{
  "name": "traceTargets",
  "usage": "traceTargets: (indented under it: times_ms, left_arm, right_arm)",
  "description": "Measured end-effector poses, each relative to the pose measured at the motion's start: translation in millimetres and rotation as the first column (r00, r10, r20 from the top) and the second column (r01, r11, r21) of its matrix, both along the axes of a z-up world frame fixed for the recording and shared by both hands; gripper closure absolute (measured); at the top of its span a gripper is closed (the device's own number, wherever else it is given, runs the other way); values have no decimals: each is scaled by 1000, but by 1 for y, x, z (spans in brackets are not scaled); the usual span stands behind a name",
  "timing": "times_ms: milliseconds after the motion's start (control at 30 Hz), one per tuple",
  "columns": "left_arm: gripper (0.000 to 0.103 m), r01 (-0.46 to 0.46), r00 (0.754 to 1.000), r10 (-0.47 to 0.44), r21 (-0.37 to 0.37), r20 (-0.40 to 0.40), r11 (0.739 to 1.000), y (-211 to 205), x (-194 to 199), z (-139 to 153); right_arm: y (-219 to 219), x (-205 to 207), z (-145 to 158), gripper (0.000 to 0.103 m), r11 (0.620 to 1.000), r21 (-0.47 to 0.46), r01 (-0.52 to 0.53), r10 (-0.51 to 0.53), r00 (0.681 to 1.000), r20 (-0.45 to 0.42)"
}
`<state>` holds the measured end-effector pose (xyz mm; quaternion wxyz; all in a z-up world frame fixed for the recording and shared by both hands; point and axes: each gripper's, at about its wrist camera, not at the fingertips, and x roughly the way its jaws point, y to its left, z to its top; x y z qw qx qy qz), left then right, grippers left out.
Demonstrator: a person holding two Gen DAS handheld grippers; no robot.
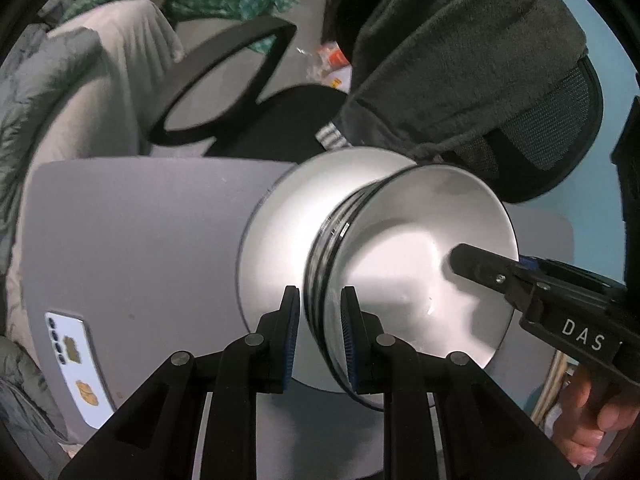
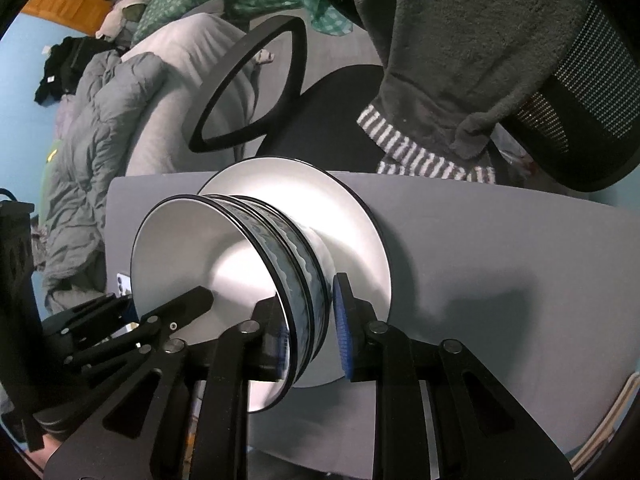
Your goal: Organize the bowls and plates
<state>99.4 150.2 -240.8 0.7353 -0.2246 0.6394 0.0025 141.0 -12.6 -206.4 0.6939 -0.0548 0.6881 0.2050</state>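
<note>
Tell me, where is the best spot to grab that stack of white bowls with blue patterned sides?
Probably at the rim. The stacked white bowls with blue patterned sides sit upright on the white plate, so coming from above with one finger inside and one outside the thin wall suits them. Both the left claw and right claw straddle opposite rims this way.

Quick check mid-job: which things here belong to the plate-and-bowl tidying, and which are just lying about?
Part of the job:
- stacked bowls, their rims between the fingers of both hand-held grippers
- white plate under the stack
- left hand-held gripper
- right hand-held gripper

Lying about:
- phone on the grey table
- office chair
- grey fleece garment over the chair back
- bedding
</note>
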Motion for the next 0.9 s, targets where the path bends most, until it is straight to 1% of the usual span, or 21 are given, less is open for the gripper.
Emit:
traceTargets:
  times_ms: [67, 100, 133, 200, 233, 267, 300, 333, 433, 500, 633, 733, 767, 800, 900]
  left_arm:
    - [74, -9, 1000, 8, 16, 17, 1000, 1, -2, 6]
    - [73, -14, 1000, 14, 23, 26, 1000, 2, -2, 9]
    - [72, -22, 999, 21, 34, 42, 999, 4, -5, 14]
    - [66, -33, 998, 30, 48, 60, 998, 6, -5, 20]
    - [64, -40, 997, 36, 52, 75, 998, 7, -9, 27]
    - [60, -45, 996, 41, 53, 84, 998, 8, -10, 31]
    - [53, -55, 994, 49, 56, 99, 997, 10, -13, 37]
    - [50, -66, 991, 59, 57, 119, 996, 11, -18, 45]
    - [49, -83, 981, 72, 55, 181, 995, 12, -31, 68]
    - [49, -80, 976, 67, 57, 206, 995, 10, -36, 79]
    - [48, -76, 957, 58, 54, 285, 996, 7, -56, 110]
    - [46, -69, 940, 46, 56, 339, 996, 4, -71, 133]
    - [43, -67, 934, 41, 60, 356, 996, 4, -76, 139]
    - [37, -69, 929, 39, 67, 369, 995, 5, -80, 145]
    - [37, -81, 906, 41, 77, 422, 994, 6, -99, 164]
  right_arm:
    - [-1, -1, 5, 72, 1000, -19, -12, 13, 999, 39]
    - [-1, -1, 8, 65, 1000, -24, -17, 19, 998, 55]
    - [-2, -1, 11, 62, 999, -27, -21, 22, 997, 68]
    - [-3, -1, 19, 58, 999, -36, -25, 29, 995, 98]
    - [-3, -2, 24, 55, 999, -44, -29, 34, 993, 114]
    - [-3, -4, 31, 52, 998, -53, -31, 38, 990, 137]
    - [-4, -5, 36, 48, 998, -58, -32, 41, 987, 156]
    - [-4, -8, 43, 46, 998, -61, -34, 45, 983, 177]
    - [-5, -16, 62, 42, 996, -79, -42, 60, 970, 236]
    - [-6, -22, 75, 41, 995, -86, -46, 68, 959, 275]
    - [-7, -41, 103, 40, 995, -91, -51, 80, 934, 348]
    - [-7, -56, 124, 38, 995, -84, -51, 81, 913, 399]
    - [-8, -61, 130, 38, 996, -79, -49, 78, 907, 415]
    - [-8, -66, 135, 38, 996, -76, -47, 75, 902, 425]
    - [-8, -78, 149, 38, 997, -62, -47, 69, 893, 444]
